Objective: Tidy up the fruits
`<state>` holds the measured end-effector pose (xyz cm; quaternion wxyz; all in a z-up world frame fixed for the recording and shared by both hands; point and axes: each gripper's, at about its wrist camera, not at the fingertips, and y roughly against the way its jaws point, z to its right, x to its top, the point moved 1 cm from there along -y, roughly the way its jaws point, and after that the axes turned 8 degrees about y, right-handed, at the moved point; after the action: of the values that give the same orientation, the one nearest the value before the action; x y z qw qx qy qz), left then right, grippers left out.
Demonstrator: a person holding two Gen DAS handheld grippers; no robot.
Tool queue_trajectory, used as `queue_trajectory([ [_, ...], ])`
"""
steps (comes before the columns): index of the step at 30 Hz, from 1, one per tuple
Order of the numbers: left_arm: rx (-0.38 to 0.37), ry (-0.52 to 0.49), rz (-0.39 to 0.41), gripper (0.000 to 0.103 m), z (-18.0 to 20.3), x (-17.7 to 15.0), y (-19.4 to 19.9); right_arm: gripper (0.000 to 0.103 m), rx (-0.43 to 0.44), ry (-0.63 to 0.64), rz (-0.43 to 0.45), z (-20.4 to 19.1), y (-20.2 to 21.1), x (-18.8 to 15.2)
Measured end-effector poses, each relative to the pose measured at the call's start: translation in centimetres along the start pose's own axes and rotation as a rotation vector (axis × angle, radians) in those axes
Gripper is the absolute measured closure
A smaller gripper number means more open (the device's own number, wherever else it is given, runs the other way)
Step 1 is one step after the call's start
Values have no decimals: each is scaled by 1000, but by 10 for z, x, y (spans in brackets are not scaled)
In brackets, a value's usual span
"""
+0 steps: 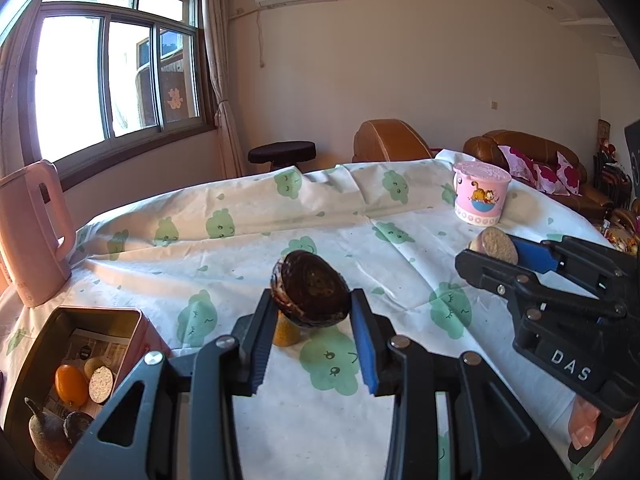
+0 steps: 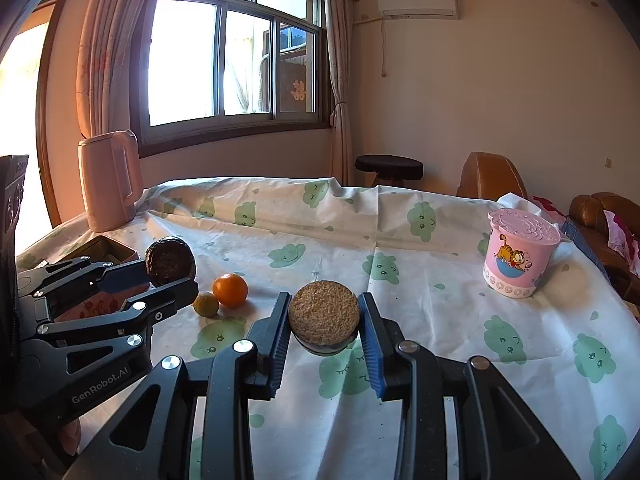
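**Both grippers clamped on halved fruit above the tablecloth**

Left gripper (image 1: pixel 312 316) pinches a dark brown fruit half (image 1: pixel 310 288); left of it sits the tin box (image 1: pixel 132 320) holding other fruit. Right gripper (image 2: pixel 324 320) is closed on a tan-faced fruit half (image 2: pixel 323 312), with the orange (image 2: pixel 230 289) left of it and the pink cup (image 2: pixel 520 252) to its right.

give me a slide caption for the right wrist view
Right gripper holds a tan-faced fruit half above the cloud-print tablecloth.
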<state>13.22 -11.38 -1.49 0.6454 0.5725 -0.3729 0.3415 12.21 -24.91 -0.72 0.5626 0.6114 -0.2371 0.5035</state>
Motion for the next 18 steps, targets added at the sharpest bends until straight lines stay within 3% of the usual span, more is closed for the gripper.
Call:
queue_trajectory([
  [18,2,15,41,65,-3,0,9,68,-10,-3,43,2,8,0],
])
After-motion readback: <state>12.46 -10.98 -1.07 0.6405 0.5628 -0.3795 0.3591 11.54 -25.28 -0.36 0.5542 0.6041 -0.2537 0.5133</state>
